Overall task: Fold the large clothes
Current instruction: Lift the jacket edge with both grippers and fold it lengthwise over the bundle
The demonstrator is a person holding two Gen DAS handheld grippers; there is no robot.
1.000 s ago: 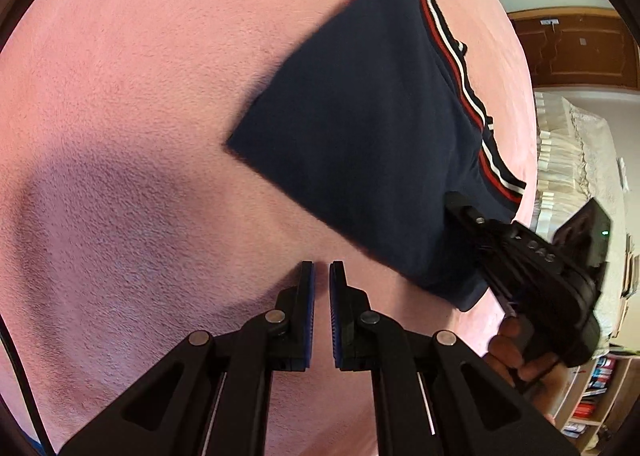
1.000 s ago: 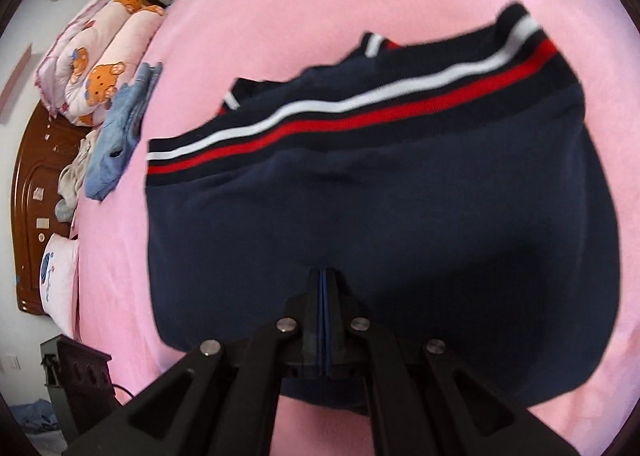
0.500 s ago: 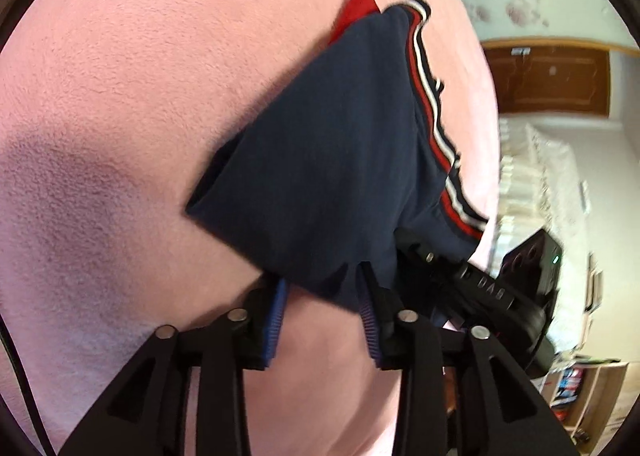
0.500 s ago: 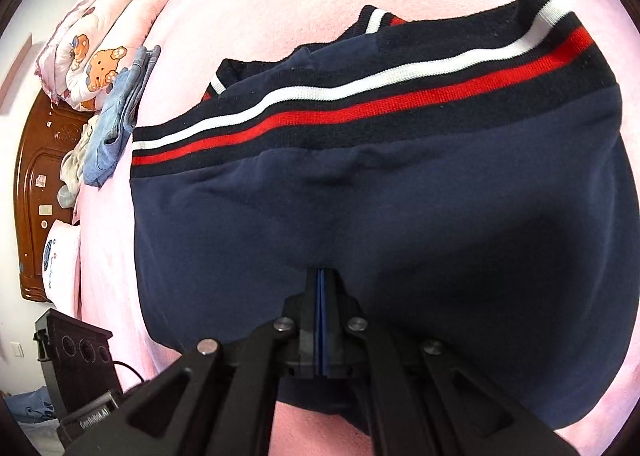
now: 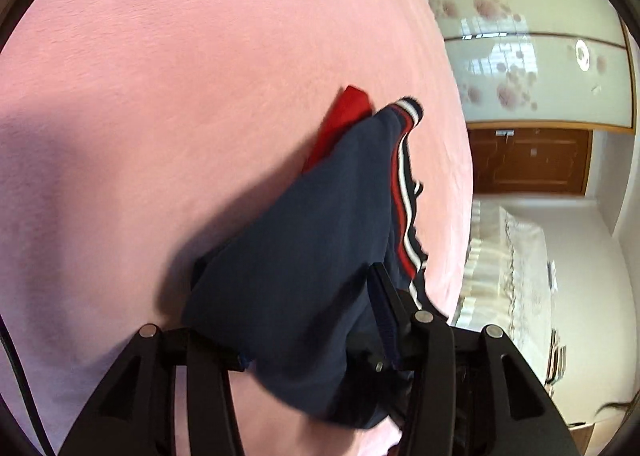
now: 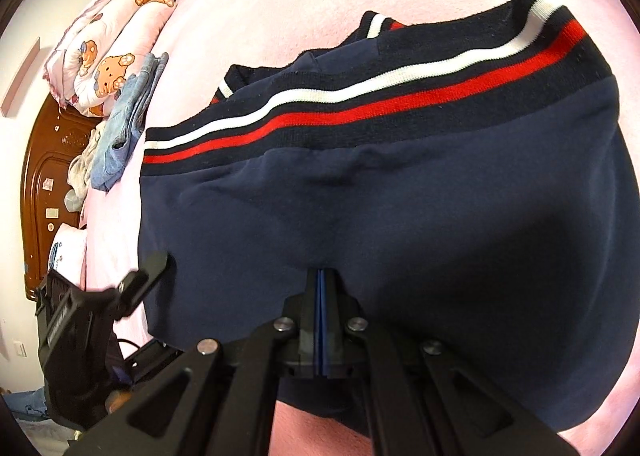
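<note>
1. Pink fleece bedding (image 5: 200, 96) covers the bed and fills most of both wrist views; its nap is fuzzy and a soft shadow falls across its near part in the left view.
2. At the head of the bed stands a carved dark wooden headboard (image 6: 44, 160), with a rolled quilt printed with teddy bears (image 6: 100, 56) against it.
3. Beside the quilt lies a pile of folded denim (image 6: 128, 112), with some pale cloth next to it.
4. Beyond the bed edge in the left view are glossy wardrobe doors with a floral pattern (image 5: 520, 48), a brown wooden door (image 5: 528, 160) below them, and a pale lace cover (image 5: 520, 256).
5. A navy sweatshirt (image 6: 400, 216) lies folded on the bedding; its ribbed hem carries a white and a red stripe, and a red part pokes out at its far end.
6. The left claw (image 5: 312, 320) straddles the near corner of the sweatshirt; its jaws are opening, the cloth lies between them, and the pads do not visibly press on it.
7. The right claw (image 6: 322, 296) is fully closed, its blue pads together; its tips rest at the sweatshirt's near edge, and I cannot tell whether cloth is pinched.
</note>
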